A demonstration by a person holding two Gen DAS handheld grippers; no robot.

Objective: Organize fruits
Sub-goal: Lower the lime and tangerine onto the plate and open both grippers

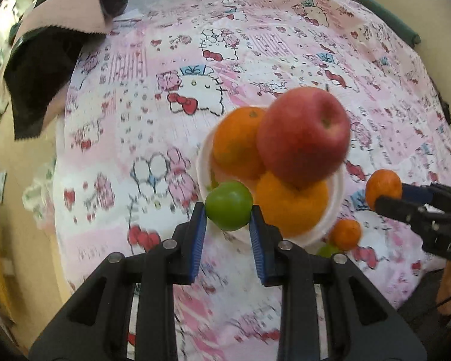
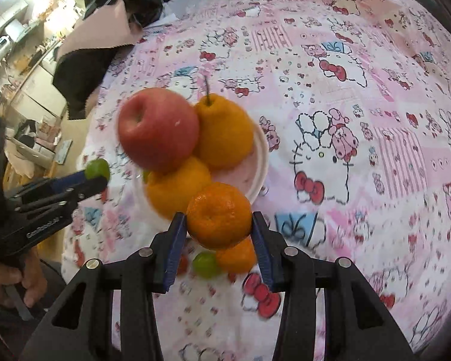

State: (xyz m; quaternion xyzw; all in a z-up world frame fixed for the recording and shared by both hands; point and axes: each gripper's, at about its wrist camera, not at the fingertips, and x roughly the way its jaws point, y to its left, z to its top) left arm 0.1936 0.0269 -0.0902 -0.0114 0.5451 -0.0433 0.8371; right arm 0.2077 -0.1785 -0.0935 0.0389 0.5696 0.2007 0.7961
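The left gripper is pinching a small green fruit between its blue pads, holding it clear of the patterned pink bedsheet, just in front of the white bowl. The right gripper is clamping a small orange mandarin in the same manner, likewise raised above the cloth and near the bowl's front rim. The bowl is carrying a heaped load: a red apple is sitting on top, with three larger orange-coloured fruits beneath and beside it (one of these, seen from the right wrist, is showing a stem and a pear-like shape). Two pieces are lying loose on the sheet just beside the bowl: a second mandarin and a second green fruit, touching or nearly touching, though motion blur is making this hard to confirm. A black and pink cloth is lying at the far left edge of the bed. A hand is gripping the left tool's handle.
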